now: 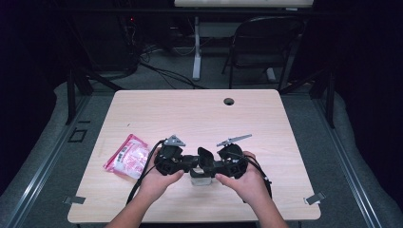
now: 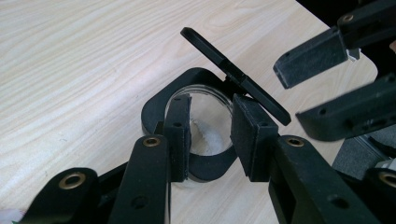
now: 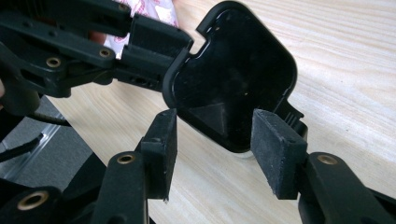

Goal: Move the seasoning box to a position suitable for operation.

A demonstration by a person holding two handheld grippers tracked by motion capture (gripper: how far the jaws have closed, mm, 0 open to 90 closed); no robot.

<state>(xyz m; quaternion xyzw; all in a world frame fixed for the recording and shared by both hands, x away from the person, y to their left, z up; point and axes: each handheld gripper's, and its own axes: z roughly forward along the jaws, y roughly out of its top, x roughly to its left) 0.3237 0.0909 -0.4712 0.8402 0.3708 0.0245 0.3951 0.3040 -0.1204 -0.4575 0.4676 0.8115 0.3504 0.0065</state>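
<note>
High view shows my grippers meeting over a small clear jar (image 1: 201, 179) at the counter's (image 1: 266, 123) near edge. My left gripper (image 2: 211, 135) straddles its rim, parted; my right gripper (image 3: 212, 147), spread, frames the raised black lid (image 3: 236, 74). A careless nudge could tip it.

Each hand-held gripper, left (image 1: 189, 164) and right (image 1: 209, 164), is matte black, with two flat rubbery pads (image 3: 276, 151) on jointed arms pinned by brass-ringed rivets (a grey three-cornered plate (image 1: 174, 140) tops each), trailing black cable (image 1: 142, 176).
</note>
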